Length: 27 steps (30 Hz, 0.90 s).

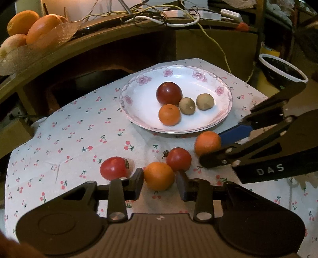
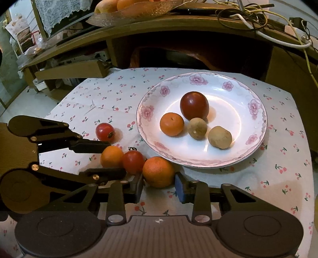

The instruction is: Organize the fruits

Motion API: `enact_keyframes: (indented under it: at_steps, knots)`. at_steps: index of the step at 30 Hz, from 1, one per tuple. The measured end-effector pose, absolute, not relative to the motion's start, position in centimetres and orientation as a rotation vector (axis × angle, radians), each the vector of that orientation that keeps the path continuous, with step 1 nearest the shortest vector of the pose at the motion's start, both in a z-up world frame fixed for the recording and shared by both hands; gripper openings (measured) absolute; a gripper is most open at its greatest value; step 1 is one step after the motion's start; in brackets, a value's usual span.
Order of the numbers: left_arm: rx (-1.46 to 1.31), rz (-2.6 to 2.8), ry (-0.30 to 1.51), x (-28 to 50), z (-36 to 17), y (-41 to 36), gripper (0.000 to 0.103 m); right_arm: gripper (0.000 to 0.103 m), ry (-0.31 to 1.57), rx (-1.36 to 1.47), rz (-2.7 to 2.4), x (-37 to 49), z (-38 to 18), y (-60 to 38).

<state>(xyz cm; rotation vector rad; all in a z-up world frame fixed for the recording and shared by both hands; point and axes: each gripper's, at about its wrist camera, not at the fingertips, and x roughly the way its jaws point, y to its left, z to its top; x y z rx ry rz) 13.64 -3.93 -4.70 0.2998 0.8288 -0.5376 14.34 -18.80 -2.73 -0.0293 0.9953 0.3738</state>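
A floral white plate (image 1: 214, 79) (image 2: 234, 95) holds a dark red tomato (image 1: 169, 93), a small orange (image 1: 169, 115) and two brown fruits (image 1: 186, 106). On the cherry-print cloth lie two red tomatoes (image 1: 114, 168) (image 1: 178, 158) and two oranges. My left gripper (image 1: 160, 183) has its fingers around one orange (image 1: 159, 175), touching or nearly so. My right gripper (image 2: 159, 184) brackets the other orange (image 2: 158, 171) (image 1: 207, 143) in the same way. Whether either squeezes its orange is unclear.
A wooden shelf behind the table carries a glass dish of large oranges (image 1: 33, 25) and tangled cables (image 1: 163, 17). A dark bowl with a white rim (image 1: 282, 69) stands at the right. A cardboard box (image 2: 69, 72) sits at the left.
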Motion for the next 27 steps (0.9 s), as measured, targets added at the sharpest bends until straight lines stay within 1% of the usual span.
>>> enact_keyframes:
  at_steps: [7,12,21,27]
  knots:
    - [0.272,-0.539,0.847,12.7,-4.3,-3.4,0.038,0.033,1.0,-0.048,0.354,13.4,-2.5,-19.2]
    - [0.278,-0.558,0.857,10.0,-3.3,-2.9,0.038,0.033,1.003,-0.053,0.344,11.9,-2.0,-19.3]
    - [0.288,-0.563,0.885,4.8,-3.5,-2.3,0.038,0.033,1.009,-0.08,0.331,6.2,-1.1,-18.1]
    - [0.345,-0.558,0.864,3.3,-4.1,-2.9,0.038,0.034,1.022,-0.085,0.302,3.9,-1.9,-17.9]
